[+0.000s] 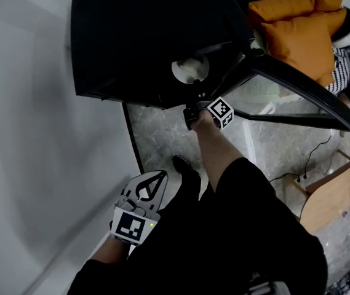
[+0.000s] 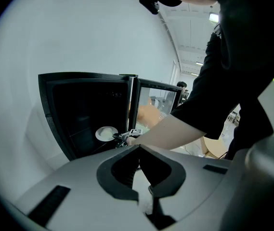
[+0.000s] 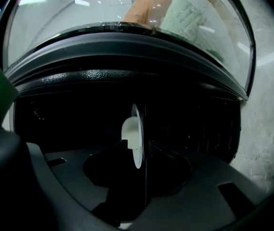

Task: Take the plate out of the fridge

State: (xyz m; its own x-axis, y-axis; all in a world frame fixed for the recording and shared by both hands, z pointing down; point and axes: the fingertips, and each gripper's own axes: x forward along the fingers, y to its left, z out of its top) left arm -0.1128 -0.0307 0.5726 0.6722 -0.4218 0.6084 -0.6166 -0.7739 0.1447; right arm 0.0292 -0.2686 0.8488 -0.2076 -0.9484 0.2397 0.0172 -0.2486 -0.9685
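Rim-hold suits the small white round plate [image 1: 190, 69], just inside the black mini fridge [image 1: 131, 35]; I judge it light, stiff, slick and breakable. My right gripper [image 3: 141, 148] pinches its near edge, while my left gripper [image 1: 161, 176] hangs low, jaws pressed together, empty. On the right, the open glass fridge door [image 1: 298, 97] narrows the way out.

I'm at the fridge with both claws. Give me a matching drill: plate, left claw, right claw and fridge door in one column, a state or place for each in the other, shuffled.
Things:
1. plate
2. left claw
3. right claw
4. fridge door

States or places:
A. swung open
B. shut on the plate's rim
C. white, at the opening of the black fridge
D. shut and empty, low beside the person's leg

Pairs: 1-C, 2-D, 3-B, 4-A
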